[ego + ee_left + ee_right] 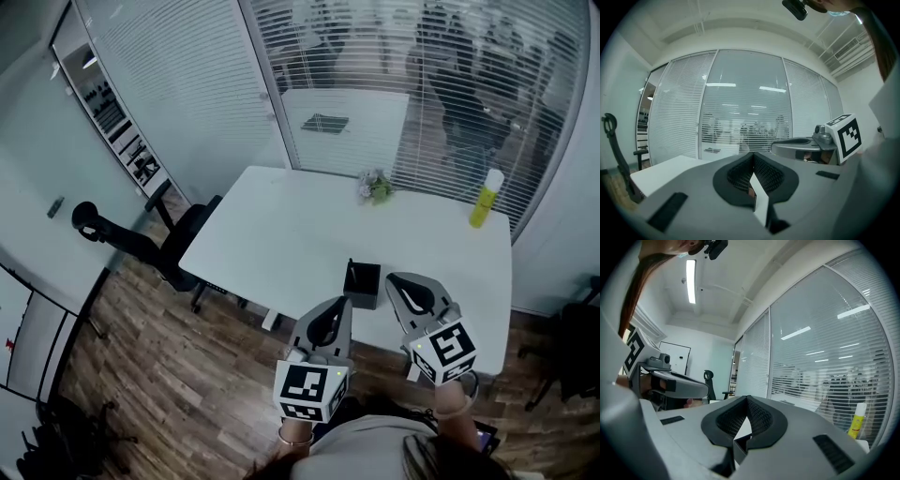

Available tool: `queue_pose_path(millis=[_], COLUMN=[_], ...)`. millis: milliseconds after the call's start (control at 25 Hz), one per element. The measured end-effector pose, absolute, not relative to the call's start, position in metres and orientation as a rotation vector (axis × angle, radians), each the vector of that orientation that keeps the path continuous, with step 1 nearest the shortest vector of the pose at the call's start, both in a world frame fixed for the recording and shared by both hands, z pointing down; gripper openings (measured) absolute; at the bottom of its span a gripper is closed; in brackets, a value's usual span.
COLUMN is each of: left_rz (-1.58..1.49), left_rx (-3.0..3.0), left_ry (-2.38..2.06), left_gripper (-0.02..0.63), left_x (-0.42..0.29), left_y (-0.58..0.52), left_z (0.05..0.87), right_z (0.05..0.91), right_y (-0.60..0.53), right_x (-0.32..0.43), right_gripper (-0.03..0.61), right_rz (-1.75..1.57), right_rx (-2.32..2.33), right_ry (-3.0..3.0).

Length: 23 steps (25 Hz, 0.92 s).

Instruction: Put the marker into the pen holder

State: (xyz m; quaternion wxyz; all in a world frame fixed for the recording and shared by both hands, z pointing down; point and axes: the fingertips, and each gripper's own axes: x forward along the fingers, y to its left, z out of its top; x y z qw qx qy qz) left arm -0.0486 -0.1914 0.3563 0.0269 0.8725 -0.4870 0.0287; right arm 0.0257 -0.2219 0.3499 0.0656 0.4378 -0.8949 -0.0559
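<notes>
Head view: the left gripper (330,323) and right gripper (417,298) hover over the near edge of a table (281,234). Between them stands a pen holder (362,285) with a thin dark rod (350,265) at its corner, perhaps the marker. Left gripper view: jaws pressed together, gripping nothing. Right gripper view: jaws likewise closed and empty, with a yellow bottle (856,420) beyond.

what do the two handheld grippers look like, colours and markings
The left gripper and right gripper are matte grey plastic, with curved jaws lined by black mesh-textured pads around a teardrop cut-out. Each carries a white cube printed with black square markers at its rear. A thin bracelet circles the left wrist.
</notes>
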Motion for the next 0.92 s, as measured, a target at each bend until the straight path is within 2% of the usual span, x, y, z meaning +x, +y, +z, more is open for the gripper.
queue_pose_path(millis=[920], left_rz=[0.075], left_rx=[2.709], left_ry=[-1.407], left_gripper=[0.018], left_x=[-0.047], left_y=[-0.195], left_z=[0.364], right_z=[0.351], right_y=[-0.222], right_x=[0.025], right_gripper=[0.028], right_rz=[-0.155], right_rx=[1.381], right_ry=[-2.669])
